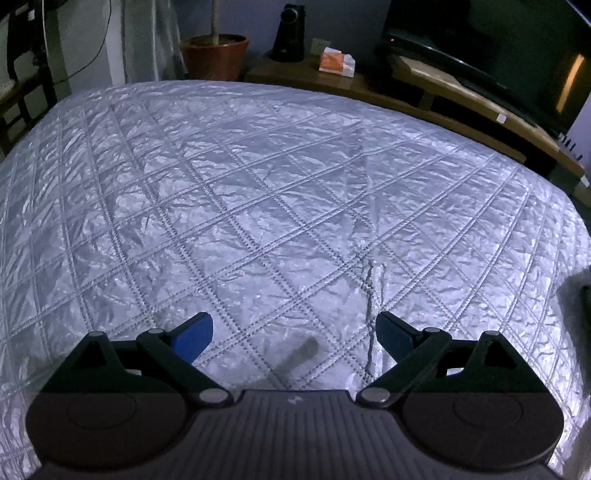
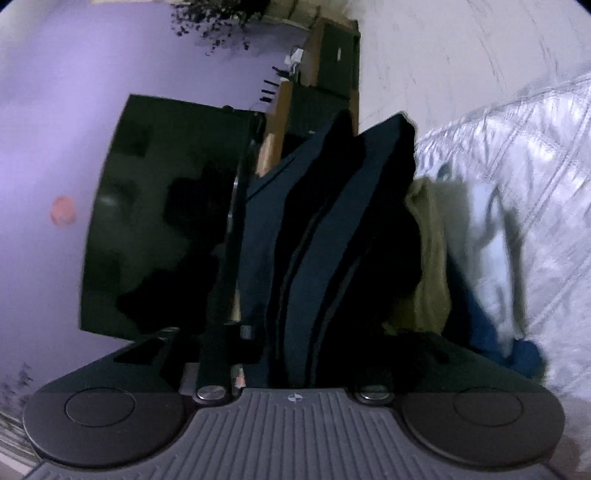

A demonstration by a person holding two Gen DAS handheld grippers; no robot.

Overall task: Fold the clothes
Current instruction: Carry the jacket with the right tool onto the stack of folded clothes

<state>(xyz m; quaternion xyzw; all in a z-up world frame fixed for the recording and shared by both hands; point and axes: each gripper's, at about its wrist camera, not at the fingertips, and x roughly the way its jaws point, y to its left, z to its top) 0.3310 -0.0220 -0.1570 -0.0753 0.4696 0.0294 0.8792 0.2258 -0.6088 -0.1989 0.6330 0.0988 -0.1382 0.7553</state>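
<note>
In the left wrist view my left gripper (image 1: 294,334) is open and empty, its blue pads (image 1: 195,338) spread wide, low over the white quilted bedspread (image 1: 258,192). In the right wrist view, which is rolled sideways, my right gripper (image 2: 295,339) is shut on a dark navy garment (image 2: 314,229) that bunches up between the fingers and hides them. Beside it lies a pile of clothes: an olive piece (image 2: 428,258), a white piece (image 2: 487,243) and a blue piece (image 2: 517,350), on the bedspread (image 2: 535,147).
Beyond the bed stand a wooden TV bench (image 1: 461,96) with a dark TV (image 1: 498,48), a potted plant (image 1: 214,55), a black speaker (image 1: 290,33) and an orange-white packet (image 1: 336,61). A chair (image 1: 26,74) stands at the far left. The TV (image 2: 166,229) also shows in the right wrist view.
</note>
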